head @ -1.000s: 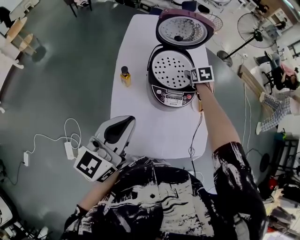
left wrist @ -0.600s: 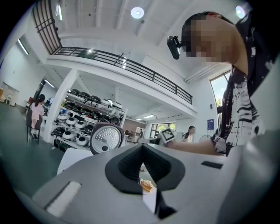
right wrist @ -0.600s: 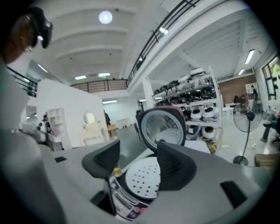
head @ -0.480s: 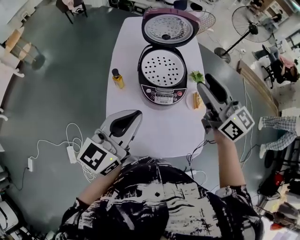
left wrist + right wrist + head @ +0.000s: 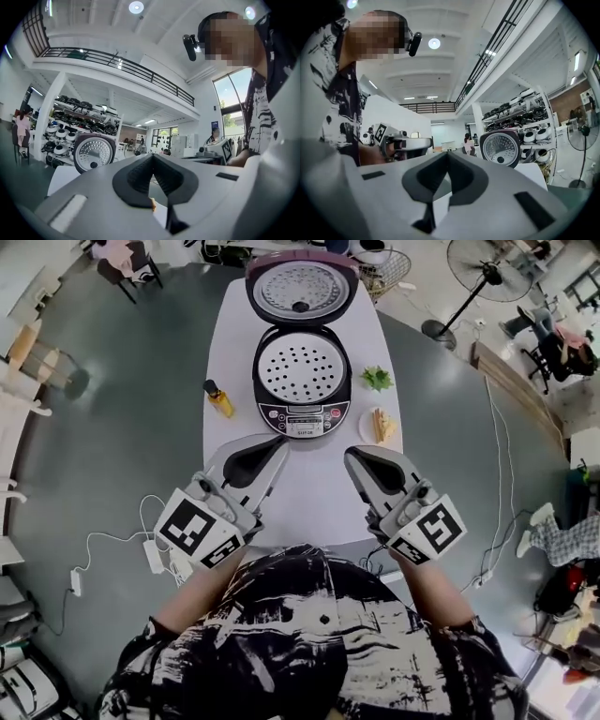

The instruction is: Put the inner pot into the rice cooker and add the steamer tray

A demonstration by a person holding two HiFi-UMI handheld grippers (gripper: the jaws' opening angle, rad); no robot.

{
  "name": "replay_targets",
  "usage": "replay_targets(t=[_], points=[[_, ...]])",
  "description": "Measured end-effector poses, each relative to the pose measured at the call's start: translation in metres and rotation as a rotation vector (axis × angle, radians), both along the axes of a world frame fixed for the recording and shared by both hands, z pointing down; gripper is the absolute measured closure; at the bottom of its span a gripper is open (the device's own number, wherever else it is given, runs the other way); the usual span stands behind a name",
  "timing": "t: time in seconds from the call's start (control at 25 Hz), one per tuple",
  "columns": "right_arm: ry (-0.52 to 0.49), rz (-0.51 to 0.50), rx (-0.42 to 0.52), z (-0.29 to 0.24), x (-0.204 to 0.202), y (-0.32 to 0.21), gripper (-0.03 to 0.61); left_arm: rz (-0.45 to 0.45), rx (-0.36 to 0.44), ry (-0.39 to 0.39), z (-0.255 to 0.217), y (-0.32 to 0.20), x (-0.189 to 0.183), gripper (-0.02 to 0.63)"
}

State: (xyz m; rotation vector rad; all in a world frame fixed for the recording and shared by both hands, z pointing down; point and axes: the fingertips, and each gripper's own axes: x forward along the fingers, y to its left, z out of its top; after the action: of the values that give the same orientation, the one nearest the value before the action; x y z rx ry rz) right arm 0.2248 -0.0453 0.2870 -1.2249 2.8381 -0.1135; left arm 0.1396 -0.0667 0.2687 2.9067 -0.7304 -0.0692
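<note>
The rice cooker stands open at the far end of the white table, its lid tipped back. A perforated steamer tray lies in its mouth; the inner pot beneath is hidden. My left gripper and right gripper hover side by side over the table's near part, both short of the cooker and pointing level. Each is shut with nothing between the jaws. The left gripper view shows its jaws closed, the lid beyond. In the right gripper view its jaws meet, with the lid behind.
A small bottle of yellow liquid stands left of the cooker. Greens and a plate of food lie to its right. A power strip with cables lies on the floor at left. A standing fan is far right.
My right gripper has drawn back from the cooker's right rim to the near part of the table and closed its jaws. My left gripper has shifted a little up and toward the table.
</note>
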Motion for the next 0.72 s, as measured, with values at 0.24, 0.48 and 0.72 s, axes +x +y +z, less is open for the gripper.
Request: replay_targets(t=[0.24, 0.48, 0.72], points=[[0.032, 0.011, 0.029, -0.011, 0.002, 0.003, 0.581, 0.020, 0.007, -0.001, -0.004, 0.010, 0.012, 0.609], [0.044, 0.014, 0.031, -0.011, 0.004, 0.005, 0.581, 0.019, 0.011, -0.002, -0.004, 0.014, 0.014, 0.609], [0.060, 0.004, 0.031, -0.007, -0.003, 0.002, 0.583, 0.002, 0.015, -0.002, -0.002, 0.013, 0.009, 0.609]])
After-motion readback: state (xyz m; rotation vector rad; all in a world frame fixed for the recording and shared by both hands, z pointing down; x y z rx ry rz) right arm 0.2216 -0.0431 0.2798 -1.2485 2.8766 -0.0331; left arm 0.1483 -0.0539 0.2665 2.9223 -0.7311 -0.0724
